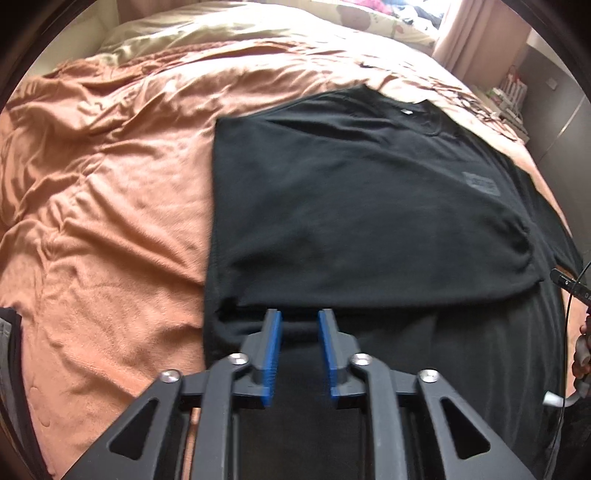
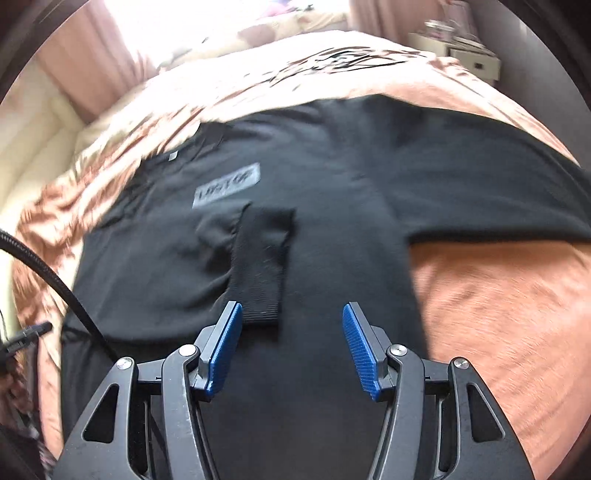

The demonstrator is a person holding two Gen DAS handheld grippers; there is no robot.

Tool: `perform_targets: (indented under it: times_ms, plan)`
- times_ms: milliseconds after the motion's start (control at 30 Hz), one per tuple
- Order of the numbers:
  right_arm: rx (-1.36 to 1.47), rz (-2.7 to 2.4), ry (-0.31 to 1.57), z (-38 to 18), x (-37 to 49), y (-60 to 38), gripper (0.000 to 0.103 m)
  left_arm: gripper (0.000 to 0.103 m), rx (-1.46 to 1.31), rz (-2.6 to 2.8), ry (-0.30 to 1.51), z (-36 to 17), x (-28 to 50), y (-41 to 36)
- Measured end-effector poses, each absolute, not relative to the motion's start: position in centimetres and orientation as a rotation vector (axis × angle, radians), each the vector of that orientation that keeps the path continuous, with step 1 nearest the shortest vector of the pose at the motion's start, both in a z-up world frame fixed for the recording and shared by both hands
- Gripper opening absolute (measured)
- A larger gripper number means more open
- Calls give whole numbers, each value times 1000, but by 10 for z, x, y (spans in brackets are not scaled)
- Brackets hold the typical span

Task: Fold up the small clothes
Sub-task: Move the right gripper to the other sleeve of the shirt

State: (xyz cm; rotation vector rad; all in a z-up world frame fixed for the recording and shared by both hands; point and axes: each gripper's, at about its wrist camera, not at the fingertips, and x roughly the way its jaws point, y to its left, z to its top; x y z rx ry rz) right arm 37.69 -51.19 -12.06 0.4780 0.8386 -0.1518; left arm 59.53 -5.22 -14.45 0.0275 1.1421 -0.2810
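Observation:
A black sweatshirt (image 1: 369,206) lies flat on the bed, its left side folded inward, with a grey logo patch (image 1: 480,183). In the right wrist view the sweatshirt (image 2: 332,221) shows the logo patch (image 2: 227,187) and a ribbed sleeve cuff (image 2: 262,266) lying across its body; the right sleeve stretches out to the right. My left gripper (image 1: 300,317) is open with a narrow gap, empty, just above the near fold edge. My right gripper (image 2: 292,314) is wide open and empty, just above the cloth next to the cuff.
An orange-brown bedspread (image 1: 103,206) covers the bed, wrinkled at left. Pillows (image 1: 388,22) lie at the head. A pink curtain (image 1: 476,37) and a bedside shelf (image 1: 509,96) stand at the far right. A cable (image 2: 55,280) hangs at left.

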Motion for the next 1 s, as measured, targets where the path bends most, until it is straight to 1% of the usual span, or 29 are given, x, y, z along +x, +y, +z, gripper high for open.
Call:
perform_targets:
  times_ms: [33, 100, 133, 433, 767, 833, 967, 1000]
  plan:
    - [501, -171, 822, -119, 365, -523, 55, 45, 25, -294, 1130, -140, 593, -59]
    - [528, -202, 800, -117, 353, -541, 55, 54, 29, -312, 1107, -133, 592, -69]
    - [553, -217, 785, -118, 345, -554, 55, 56, 36, -322, 1096, -130, 591, -77]
    - [694, -337, 692, -122, 281, -649, 55, 56, 55, -411, 1067, -117, 593, -151]
    - [801, -447, 642, -137, 249, -721, 55, 56, 79, -502, 1056, -127, 597, -240]
    - [825, -465, 638, -142, 248, -731, 50, 56, 82, -515, 1054, -130, 598, -254]
    - [873, -489, 622, -153, 253, -749, 49, 56, 92, -542, 1054, -138, 600, -285]
    - [885, -490, 619, -155, 253, -753, 44, 56, 97, -548, 1054, -140, 601, -292]
